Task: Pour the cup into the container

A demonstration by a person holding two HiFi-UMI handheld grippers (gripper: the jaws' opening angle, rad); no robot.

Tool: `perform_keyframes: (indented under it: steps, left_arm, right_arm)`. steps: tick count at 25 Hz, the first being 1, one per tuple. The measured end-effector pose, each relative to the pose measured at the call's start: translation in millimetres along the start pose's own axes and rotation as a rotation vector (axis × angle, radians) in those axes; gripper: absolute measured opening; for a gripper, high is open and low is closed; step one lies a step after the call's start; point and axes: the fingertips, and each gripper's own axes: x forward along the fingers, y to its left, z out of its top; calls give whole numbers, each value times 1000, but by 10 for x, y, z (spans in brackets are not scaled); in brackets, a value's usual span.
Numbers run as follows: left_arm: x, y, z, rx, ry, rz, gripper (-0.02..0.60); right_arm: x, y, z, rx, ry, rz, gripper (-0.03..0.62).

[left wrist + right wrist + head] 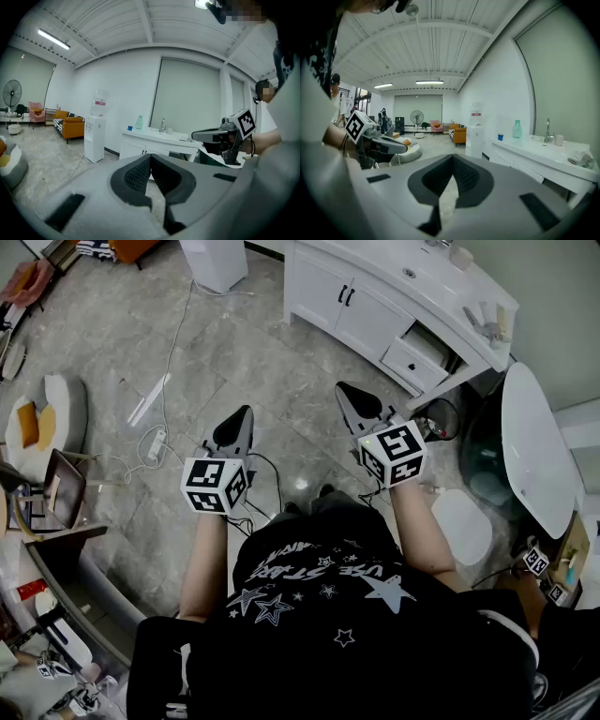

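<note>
Scene: I stand over a grey stone floor [234, 343] with both grippers held out ahead and tipped a little downward; a white counter [441, 298] runs along the wall ahead and to my right.
Left gripper [242, 416]: the jaws are closed together at the tips; nothing sits between them.
Right gripper [345, 390]: the pads likewise meet; it is empty.
Cup: a small blue cup [500, 137] stands on the counter just beside a green bottle [517, 129], well apart from both grippers; I take it for the one to pour, though I cannot be sure.
Container: I can pick none out with any certainty.
Step in hand: the approach, by my judgement; nothing is grasped and the pour is not yet begun.
Doing it well: walk up to the counter first; open the jaws before they reach the cup; take it across the middle of its wall, upright; carry it level; tip slowly over the container's mouth.
Risk: the bottle stands close enough that a careless reach may knock it.
</note>
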Motion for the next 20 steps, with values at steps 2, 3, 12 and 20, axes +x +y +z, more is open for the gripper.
perform_keyframes:
  steps: [2,3,12,20]
  left_arm:
    - [1,30,1,-1,1,0,9]
    - [2,43,-1,-2,2,-1,9]
    - [-26,103,-90,-17,24,-9,9]
    - [93,273,-115,-46,30,-10,9]
  right_arm:
    - [21,-20,1,8,3,-8,6]
    - [30,-27,0,12,4,-11,6]
    - [143,3,-16,24,12,-8,6]
    - [330,-111,11,71,-25,-25,6]
